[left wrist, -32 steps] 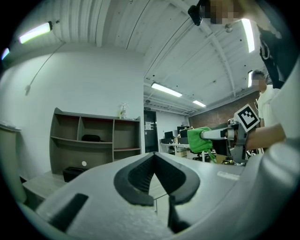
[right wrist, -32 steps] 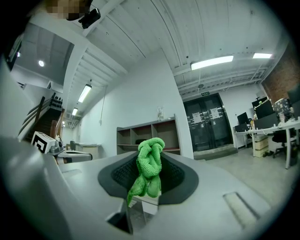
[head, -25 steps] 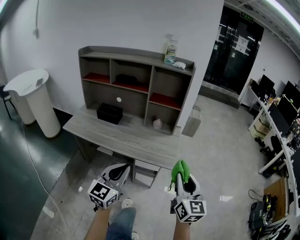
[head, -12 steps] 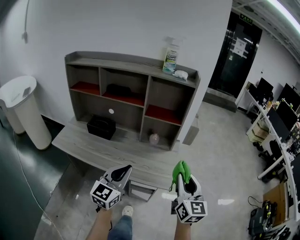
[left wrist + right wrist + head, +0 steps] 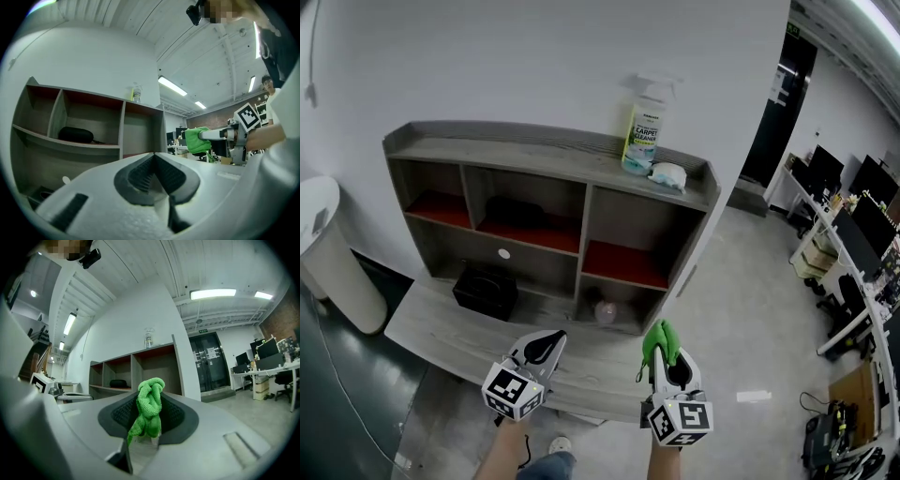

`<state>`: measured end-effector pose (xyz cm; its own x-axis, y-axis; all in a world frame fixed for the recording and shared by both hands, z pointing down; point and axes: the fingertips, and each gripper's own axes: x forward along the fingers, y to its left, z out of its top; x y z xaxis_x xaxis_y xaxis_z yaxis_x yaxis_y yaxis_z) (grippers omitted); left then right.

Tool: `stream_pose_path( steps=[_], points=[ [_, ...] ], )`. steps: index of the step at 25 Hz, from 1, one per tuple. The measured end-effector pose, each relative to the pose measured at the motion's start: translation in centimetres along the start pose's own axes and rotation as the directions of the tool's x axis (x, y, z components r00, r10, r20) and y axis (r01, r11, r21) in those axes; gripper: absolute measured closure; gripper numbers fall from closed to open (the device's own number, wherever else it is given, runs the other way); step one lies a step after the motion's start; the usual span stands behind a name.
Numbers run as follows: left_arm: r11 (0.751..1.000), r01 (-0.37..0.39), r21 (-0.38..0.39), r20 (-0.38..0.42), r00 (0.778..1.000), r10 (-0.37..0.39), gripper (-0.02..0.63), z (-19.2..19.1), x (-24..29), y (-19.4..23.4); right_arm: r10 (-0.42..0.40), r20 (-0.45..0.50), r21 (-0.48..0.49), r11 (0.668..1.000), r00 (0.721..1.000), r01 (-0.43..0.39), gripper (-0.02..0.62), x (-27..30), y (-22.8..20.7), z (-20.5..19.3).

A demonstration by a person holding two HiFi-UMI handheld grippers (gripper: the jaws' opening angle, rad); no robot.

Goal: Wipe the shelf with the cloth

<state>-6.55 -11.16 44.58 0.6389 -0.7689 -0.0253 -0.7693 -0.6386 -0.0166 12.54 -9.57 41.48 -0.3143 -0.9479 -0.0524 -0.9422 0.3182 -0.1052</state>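
Note:
A grey wooden shelf unit (image 5: 548,155) with red-lined compartments stands on a grey desk (image 5: 441,330) against the white wall. My right gripper (image 5: 660,339) is shut on a bunched green cloth (image 5: 660,338) (image 5: 149,408), held in front of the desk's near edge, below the shelf's right column. My left gripper (image 5: 546,341) (image 5: 154,164) is shut with nothing in it, to the left of the right one. The cloth (image 5: 197,139) and right gripper also show in the left gripper view.
On the shelf top stand a spray bottle (image 5: 643,127) and a white wipes pack (image 5: 668,175). A black case (image 5: 514,212) lies in the middle compartment, a black box (image 5: 486,289) on the desk, a pinkish ball (image 5: 605,312) in the lower right compartment. A white bin (image 5: 323,258) stands left.
The view has come closer to the shelf, which now fills more of the head view. Both grippers keep their places in the frame, and the cloth stays gripped.

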Motion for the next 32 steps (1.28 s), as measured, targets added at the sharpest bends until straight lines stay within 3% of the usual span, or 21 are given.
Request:
stream_pose_path(
  steps=[11,22,27,32],
  points=[
    [0.998,0.069,-0.01,-0.006,0.998,-0.069,0.607,-0.4,6.3,5.7,-0.015,0.011,-0.018,1.0,1.0,0.015,0.474,8.5,0.1,0.8],
    [0.999,0.047,0.002,0.018,0.999,-0.047,0.606,1.0,9.8,8.4,0.063,0.014,-0.054,0.997,0.998,-0.062,0.474,15.8,1.0,2.7],
    [0.999,0.038,0.005,0.026,0.999,-0.038,0.606,1.2,11.0,9.3,0.099,0.017,-0.106,0.99,0.995,-0.097,0.476,19.4,1.8,3.7],
    [1.0,0.025,0.0,0.018,1.0,-0.025,0.606,0.8,11.5,9.9,0.124,-0.03,-0.222,0.967,0.992,-0.128,0.477,23.1,2.8,3.4]
  ],
)
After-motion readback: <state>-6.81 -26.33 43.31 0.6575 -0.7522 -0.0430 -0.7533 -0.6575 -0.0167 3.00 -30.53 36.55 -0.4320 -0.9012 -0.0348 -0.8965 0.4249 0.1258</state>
